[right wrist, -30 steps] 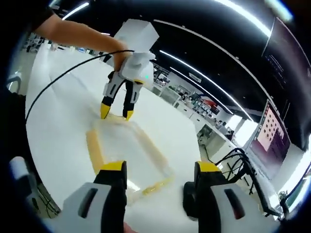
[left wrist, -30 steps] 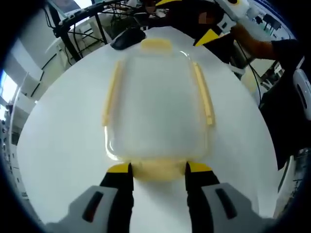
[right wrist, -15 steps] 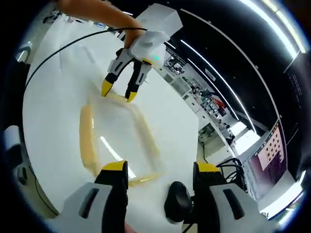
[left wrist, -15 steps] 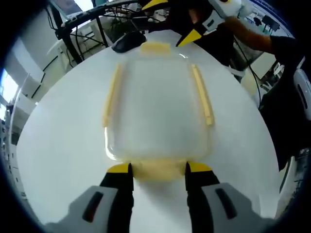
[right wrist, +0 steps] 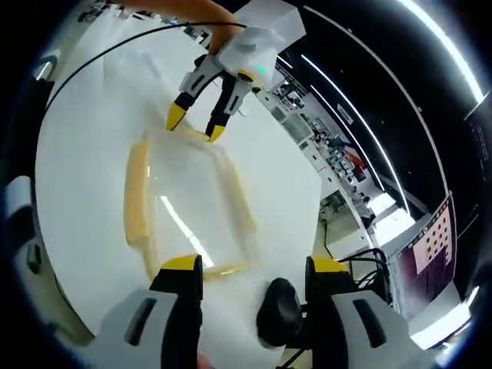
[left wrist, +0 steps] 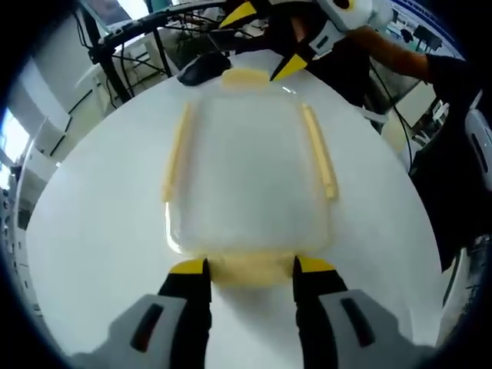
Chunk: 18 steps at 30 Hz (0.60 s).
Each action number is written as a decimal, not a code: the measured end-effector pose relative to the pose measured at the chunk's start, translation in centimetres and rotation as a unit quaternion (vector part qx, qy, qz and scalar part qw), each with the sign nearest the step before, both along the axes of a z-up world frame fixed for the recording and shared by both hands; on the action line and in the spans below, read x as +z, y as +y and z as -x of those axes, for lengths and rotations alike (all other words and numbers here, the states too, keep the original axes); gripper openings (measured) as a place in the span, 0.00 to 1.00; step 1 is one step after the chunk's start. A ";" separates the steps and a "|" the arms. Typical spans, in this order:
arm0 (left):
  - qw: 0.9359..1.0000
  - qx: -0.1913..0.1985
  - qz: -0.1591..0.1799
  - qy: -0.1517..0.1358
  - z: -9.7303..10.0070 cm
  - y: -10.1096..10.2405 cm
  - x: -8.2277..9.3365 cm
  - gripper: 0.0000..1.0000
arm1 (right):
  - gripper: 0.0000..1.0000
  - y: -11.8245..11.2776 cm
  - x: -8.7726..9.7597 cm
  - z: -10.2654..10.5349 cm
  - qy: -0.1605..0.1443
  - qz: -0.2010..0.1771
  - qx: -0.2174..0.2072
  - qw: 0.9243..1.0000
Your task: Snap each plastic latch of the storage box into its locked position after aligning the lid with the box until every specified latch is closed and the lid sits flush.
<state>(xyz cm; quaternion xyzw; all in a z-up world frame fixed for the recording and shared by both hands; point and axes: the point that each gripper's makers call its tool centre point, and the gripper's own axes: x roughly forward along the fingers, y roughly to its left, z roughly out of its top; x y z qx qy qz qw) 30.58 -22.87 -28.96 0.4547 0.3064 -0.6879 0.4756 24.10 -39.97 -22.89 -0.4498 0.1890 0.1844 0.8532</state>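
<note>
Storage box [left wrist: 247, 184] sits mid-worktop [left wrist: 100, 231], clear lid on, pale yellow latches [left wrist: 320, 150] along its edges. Left tongs [left wrist: 248, 267] open, jaws straddling the near-end latch [left wrist: 250, 269], tips at or just beside the box rim; nothing gripped. Right tongs [right wrist: 254, 265] open too, empty, hanging above the far end, yellow tips bracketing that end's latch [right wrist: 213, 271] in the right gripper view.

Risks, as a guess: box is light and see-through, worktop slick, so pressing one end latch may slide or tip it unless the other tongs brace it. Lid alignment can't be confirmed; if a corner rides high, the latch will skip or pop back. Right tongs hang close to a black mouse [right wrist: 278, 307] and could knock it.

View differences: left gripper view gives the whole lid straight on, both long side latches, plus the right tongs' yellow tips [left wrist: 278, 68] by the far latch [left wrist: 246, 75]. Right gripper view gives the left tongs [right wrist: 194, 124] from outside, hand and cable, and the mouse up close. Latch locked or unlocked: can't tell in either.
</note>
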 end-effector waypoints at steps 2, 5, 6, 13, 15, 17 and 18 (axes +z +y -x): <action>1.000 0.000 -0.003 -0.002 0.9 0.2 -0.1 0.41 | 0.53 -0.3 -0.1 0.1 0.001 0.004 0.000 1.000; 1.000 0.003 -0.007 -0.004 0.9 0.1 -0.1 0.41 | 0.53 -0.6 0.0 0.2 0.003 0.005 0.001 1.000; 1.000 0.004 -0.007 -0.004 0.9 0.1 -0.1 0.41 | 0.53 -0.7 0.0 0.2 0.003 0.007 0.000 1.000; 1.000 0.002 -0.005 -0.002 0.7 0.0 0.0 0.41 | 0.53 -1.6 -0.3 0.5 0.010 0.020 -0.004 1.000; 1.000 0.003 -0.004 -0.002 0.7 -0.1 0.1 0.41 | 0.53 -1.8 -0.5 0.6 0.014 0.024 -0.003 1.000; 1.000 0.003 -0.004 -0.002 0.7 -0.1 0.1 0.41 | 0.53 -1.9 -0.6 0.7 0.016 0.026 -0.003 1.000; 1.000 0.003 -0.004 -0.002 0.6 -0.1 0.1 0.41 | 0.53 -1.9 -0.5 0.7 0.017 0.027 -0.002 0.999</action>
